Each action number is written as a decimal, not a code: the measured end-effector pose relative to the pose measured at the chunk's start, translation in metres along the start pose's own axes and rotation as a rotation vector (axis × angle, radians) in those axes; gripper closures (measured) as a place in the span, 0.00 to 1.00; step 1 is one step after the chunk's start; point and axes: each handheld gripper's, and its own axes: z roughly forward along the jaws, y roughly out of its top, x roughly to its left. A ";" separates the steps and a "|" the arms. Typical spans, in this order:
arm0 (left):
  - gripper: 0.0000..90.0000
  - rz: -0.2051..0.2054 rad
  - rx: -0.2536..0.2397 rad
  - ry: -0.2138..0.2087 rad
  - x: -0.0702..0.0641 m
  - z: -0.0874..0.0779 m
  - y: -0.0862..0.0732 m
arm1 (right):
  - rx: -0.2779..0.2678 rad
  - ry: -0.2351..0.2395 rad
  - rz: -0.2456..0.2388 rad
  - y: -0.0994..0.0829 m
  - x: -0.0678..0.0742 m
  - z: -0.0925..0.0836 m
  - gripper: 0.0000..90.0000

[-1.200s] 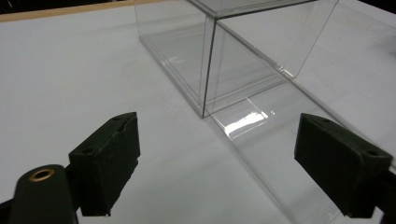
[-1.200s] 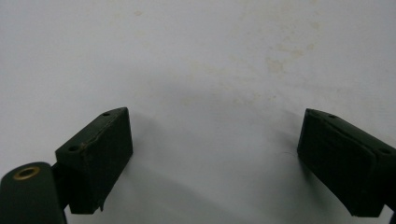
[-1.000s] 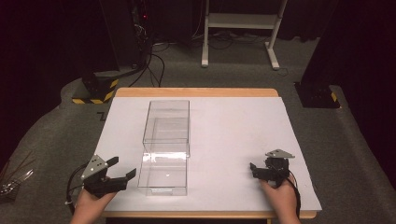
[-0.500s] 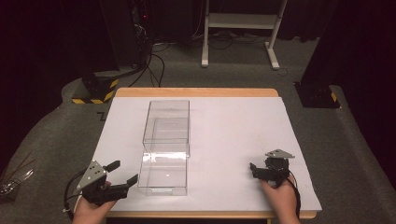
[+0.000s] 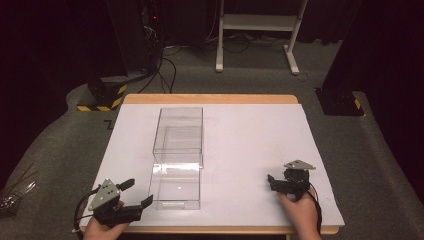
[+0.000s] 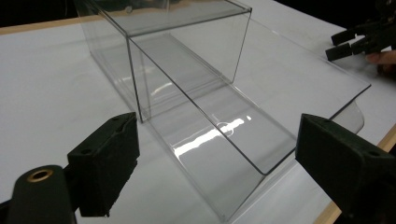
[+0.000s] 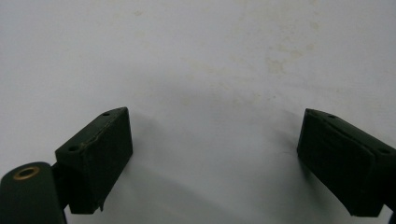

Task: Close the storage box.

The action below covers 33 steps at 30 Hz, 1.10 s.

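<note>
At the near left corner of the table [image 5: 210, 99] my left gripper [image 5: 134, 199] gapes wide beside the clear box [image 5: 177, 157], lined up to take its near end, while my right gripper [image 5: 274, 181], also spread, rests well apart on the white sheet [image 5: 250, 140].

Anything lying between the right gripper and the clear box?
No. In the high view, only bare white table cover lies between the right gripper and the clear box.
</note>
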 end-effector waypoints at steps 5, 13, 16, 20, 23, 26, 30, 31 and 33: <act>0.15 0.009 0.015 0.014 -0.003 0.000 -0.009 | 0.000 0.000 0.002 0.000 0.000 0.000 0.11; 0.15 0.017 0.035 0.005 -0.009 0.007 -0.013 | 0.000 0.000 0.002 0.000 0.000 0.000 0.11; 0.15 0.015 0.045 -0.002 -0.006 0.009 -0.016 | 0.000 0.001 0.001 0.000 0.000 0.000 0.11; 0.16 0.015 0.061 -0.008 -0.006 0.013 -0.019 | 0.000 0.000 0.000 0.000 0.000 0.000 0.11; 0.16 0.022 0.072 -0.001 -0.006 0.016 -0.020 | 0.000 0.001 0.000 0.000 0.000 0.000 0.11; 0.16 0.019 0.070 -0.002 -0.006 0.017 -0.020 | 0.000 0.001 0.000 0.000 0.000 0.000 0.11; 0.16 0.017 0.072 -0.005 -0.006 0.018 -0.021 | 0.000 0.001 0.000 0.000 0.000 0.000 0.11; 0.16 0.019 0.072 -0.006 -0.006 0.018 -0.020 | 0.000 0.000 0.000 0.000 0.000 0.000 0.11; 0.16 0.022 0.071 -0.008 -0.007 0.020 -0.020 | 0.000 0.000 0.000 0.000 0.000 0.000 0.11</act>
